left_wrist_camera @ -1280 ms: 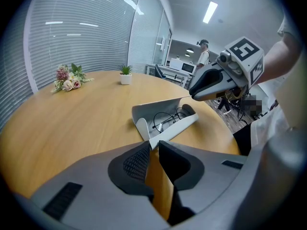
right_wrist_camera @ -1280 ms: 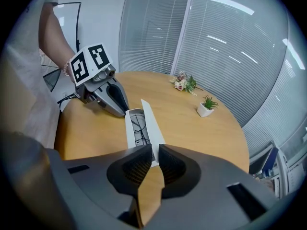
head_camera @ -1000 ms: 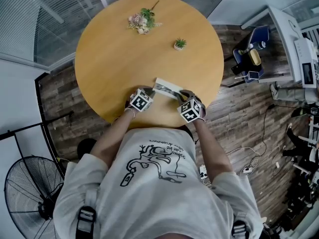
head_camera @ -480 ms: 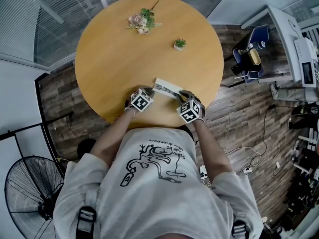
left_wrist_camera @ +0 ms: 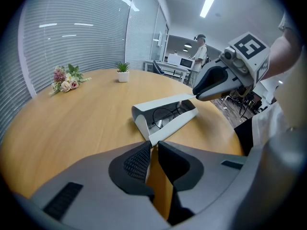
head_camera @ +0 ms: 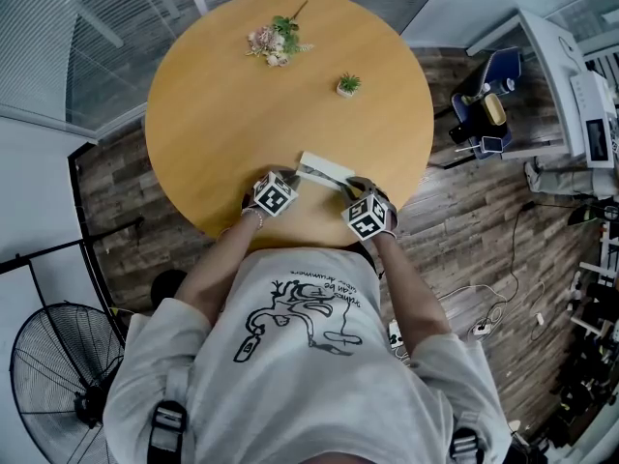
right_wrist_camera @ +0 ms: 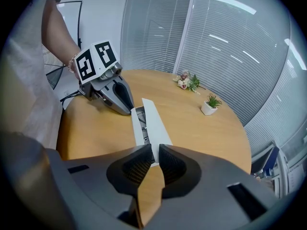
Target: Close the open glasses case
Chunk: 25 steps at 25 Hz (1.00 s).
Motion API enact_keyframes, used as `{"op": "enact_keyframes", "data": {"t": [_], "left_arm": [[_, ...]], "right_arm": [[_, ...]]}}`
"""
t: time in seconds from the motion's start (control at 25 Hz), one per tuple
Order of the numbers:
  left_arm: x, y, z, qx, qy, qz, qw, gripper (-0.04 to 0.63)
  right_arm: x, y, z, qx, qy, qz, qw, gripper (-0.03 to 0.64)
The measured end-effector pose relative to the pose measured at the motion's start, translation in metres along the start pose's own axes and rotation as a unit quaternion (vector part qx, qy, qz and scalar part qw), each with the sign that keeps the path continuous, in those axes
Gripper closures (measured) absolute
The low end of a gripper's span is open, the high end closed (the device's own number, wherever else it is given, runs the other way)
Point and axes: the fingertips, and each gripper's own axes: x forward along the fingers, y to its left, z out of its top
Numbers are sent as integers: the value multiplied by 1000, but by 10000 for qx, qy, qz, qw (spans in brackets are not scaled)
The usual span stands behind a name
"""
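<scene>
An open grey glasses case [head_camera: 324, 170] lies near the front edge of the round wooden table [head_camera: 213, 114]. Dark-rimmed glasses [left_wrist_camera: 165, 114] rest inside it. In the left gripper view, my left gripper [left_wrist_camera: 152, 146] has its jaws drawn nearly together on a corner of the case's lower flap [left_wrist_camera: 175, 123]. In the right gripper view, my right gripper [right_wrist_camera: 154, 158] is shut on the near end of the raised lid [right_wrist_camera: 151, 121]. The head view shows the left gripper [head_camera: 290, 177] at the case's left end and the right gripper [head_camera: 350, 185] at its right end.
A small bunch of flowers [head_camera: 276, 42] and a little potted plant [head_camera: 349, 85] sit on the far half of the table. A floor fan [head_camera: 48, 375] stands at the lower left. Office equipment [head_camera: 571, 85] is off to the right.
</scene>
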Motion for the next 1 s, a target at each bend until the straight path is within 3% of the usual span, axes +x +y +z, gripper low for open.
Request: {"op": "enact_keyframes", "data": {"t": [1.0], "left_arm": [[2, 0, 1, 33, 22, 14, 10000, 528]], "right_arm": [[2, 9, -5, -2, 36, 61, 10000, 560]]}}
